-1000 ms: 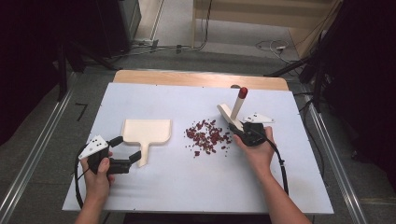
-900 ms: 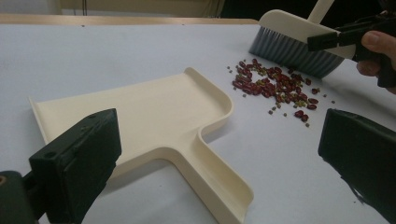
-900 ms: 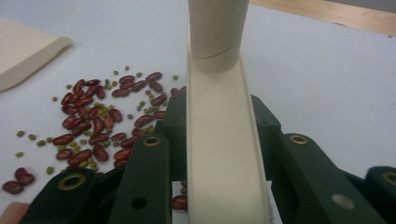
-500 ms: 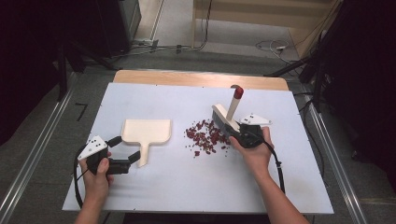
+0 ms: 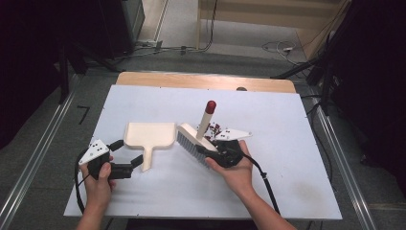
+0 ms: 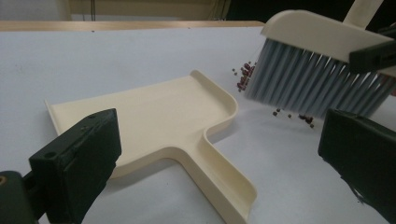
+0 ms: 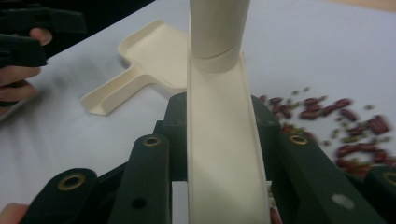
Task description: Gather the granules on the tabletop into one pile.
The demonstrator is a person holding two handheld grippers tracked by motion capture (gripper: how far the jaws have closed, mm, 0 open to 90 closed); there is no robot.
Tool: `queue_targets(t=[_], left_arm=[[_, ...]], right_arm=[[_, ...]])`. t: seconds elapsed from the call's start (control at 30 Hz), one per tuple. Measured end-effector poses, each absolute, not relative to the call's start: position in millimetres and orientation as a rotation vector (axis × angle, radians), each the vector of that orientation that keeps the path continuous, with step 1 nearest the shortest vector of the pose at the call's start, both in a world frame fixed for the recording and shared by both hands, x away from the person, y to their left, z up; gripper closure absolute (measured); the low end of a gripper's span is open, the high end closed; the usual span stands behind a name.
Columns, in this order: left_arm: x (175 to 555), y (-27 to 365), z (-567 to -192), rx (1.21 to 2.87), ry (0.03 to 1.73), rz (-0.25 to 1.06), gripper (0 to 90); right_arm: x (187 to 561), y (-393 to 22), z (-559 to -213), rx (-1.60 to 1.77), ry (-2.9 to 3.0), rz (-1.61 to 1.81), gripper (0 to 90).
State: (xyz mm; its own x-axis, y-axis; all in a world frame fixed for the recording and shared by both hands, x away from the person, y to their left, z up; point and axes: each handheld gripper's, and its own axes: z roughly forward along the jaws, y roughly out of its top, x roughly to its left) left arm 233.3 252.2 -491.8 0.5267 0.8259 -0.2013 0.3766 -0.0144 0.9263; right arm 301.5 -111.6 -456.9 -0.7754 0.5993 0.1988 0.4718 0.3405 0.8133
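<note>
A cream dustpan (image 5: 148, 135) lies flat left of the table's middle, with its handle (image 5: 147, 159) toward me. My left gripper (image 5: 130, 153) stands open, one jaw on each side of that handle and neither pressing it; the left gripper view shows the dustpan (image 6: 154, 116) lying between the jaws. My right gripper (image 5: 203, 149) is shut on a cream brush (image 5: 190, 140) with grey bristles and a red-tipped handle (image 5: 209, 106). The brush stands tilted just right of the pan. Red beans (image 5: 216, 128) lie scattered behind it, with a few beans (image 6: 245, 77) by the bristles (image 6: 317, 84).
The white table top (image 5: 287, 172) rests on a wooden board (image 5: 201, 80) that shows along its far edge. Metal rails (image 5: 335, 148) run along both sides. Cables lie on the floor beyond. In the right gripper view the beans (image 7: 345, 121) spread to the right of the brush head (image 7: 224, 154).
My right gripper has carried the brush leftward across the bean pile to the dustpan's right edge. The left gripper and the dustpan have stayed in place.
</note>
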Motion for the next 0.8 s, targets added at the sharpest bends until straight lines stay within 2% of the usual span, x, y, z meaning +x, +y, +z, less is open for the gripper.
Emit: queue_targets(t=[0.2, 0.57, 0.8], left_arm=[[233.0, 253.7, -492.7, 1.614, 1.045, 0.485, 0.0], [234.8, 251.3, -493.4, 1.620, 1.046, 0.482, 0.0], [234.6, 251.2, -493.2, 1.613, 1.048, 0.482, 0.0]], right_arm=[[307.6, -113.4, -471.1, 1.048, 2.431, 1.350, 65.7], [330.4, -154.2, -474.1, 1.170, 2.298, 1.273, 65.6], [330.5, -158.1, -467.9, 1.195, 2.268, 1.315, 65.7]])
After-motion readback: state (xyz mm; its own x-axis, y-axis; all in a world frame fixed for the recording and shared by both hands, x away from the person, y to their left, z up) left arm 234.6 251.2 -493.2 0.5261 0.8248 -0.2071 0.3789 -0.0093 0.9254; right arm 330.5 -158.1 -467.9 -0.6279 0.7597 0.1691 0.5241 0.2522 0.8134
